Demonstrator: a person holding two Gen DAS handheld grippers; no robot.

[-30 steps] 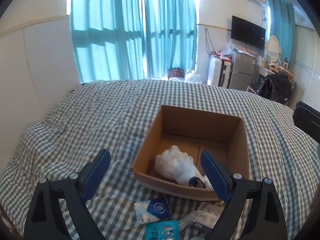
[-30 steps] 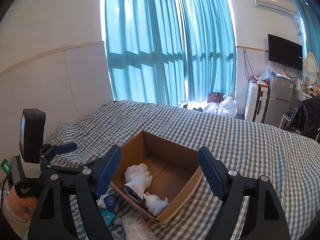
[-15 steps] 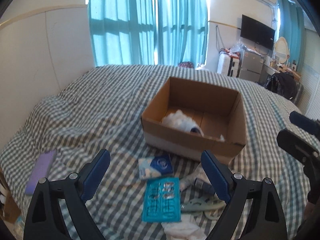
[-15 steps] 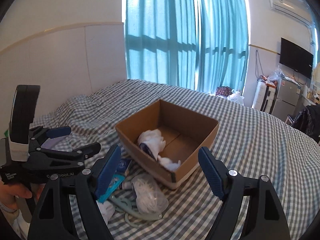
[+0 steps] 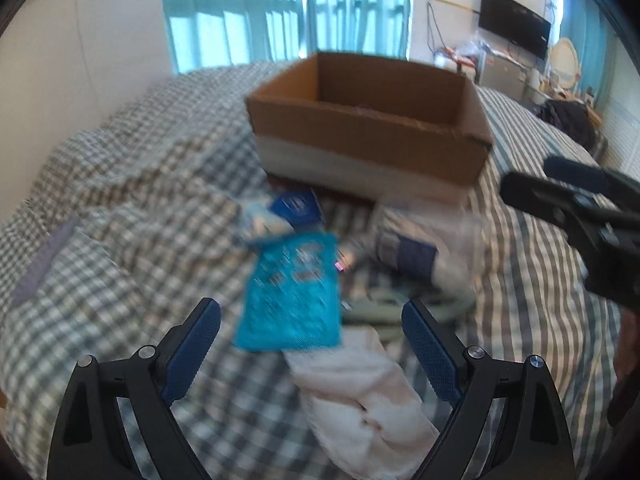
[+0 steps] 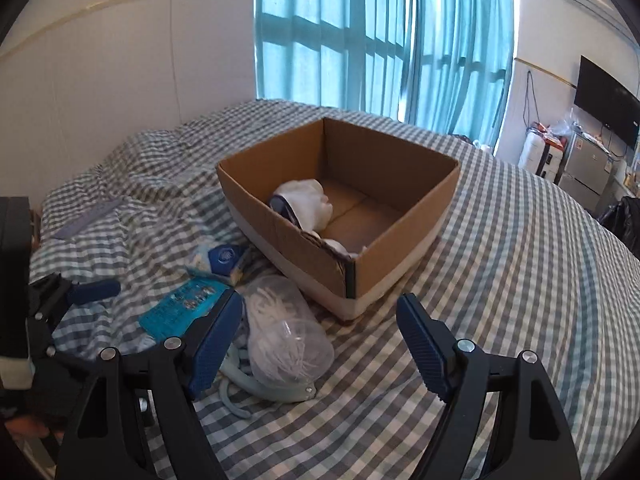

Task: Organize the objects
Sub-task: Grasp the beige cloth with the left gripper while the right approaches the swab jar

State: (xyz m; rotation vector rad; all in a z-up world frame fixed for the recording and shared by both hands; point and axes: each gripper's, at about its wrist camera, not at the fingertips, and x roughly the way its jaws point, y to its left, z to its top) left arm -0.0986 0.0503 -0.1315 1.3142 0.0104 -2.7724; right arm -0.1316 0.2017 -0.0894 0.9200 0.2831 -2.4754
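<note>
An open cardboard box (image 6: 400, 240) stands on the checked bed, with white cloth items (image 6: 308, 200) inside. It also shows in the left wrist view (image 5: 372, 136). In front of it lies a pile: a teal flat packet (image 5: 292, 296) (image 6: 184, 308), a blue-and-white pouch (image 5: 288, 208) (image 6: 220, 258), a clear bag of white strands (image 6: 280, 332), a pale green hanger (image 6: 256, 384) and a white cloth (image 5: 360, 392). My left gripper (image 5: 312, 344) is open, low over the teal packet and white cloth. My right gripper (image 6: 316, 340) is open, empty, over the clear bag.
A purple flat object (image 5: 44, 264) (image 6: 88, 216) lies on the bed at the left. White wall panels and teal curtains (image 6: 380, 40) stand behind the bed. A TV (image 6: 604, 96), a fridge and bags are at the far right.
Both grippers have dropped and moved closer to the pile in front of the box. The left wrist view is motion-blurred now. Both stay open and empty.
</note>
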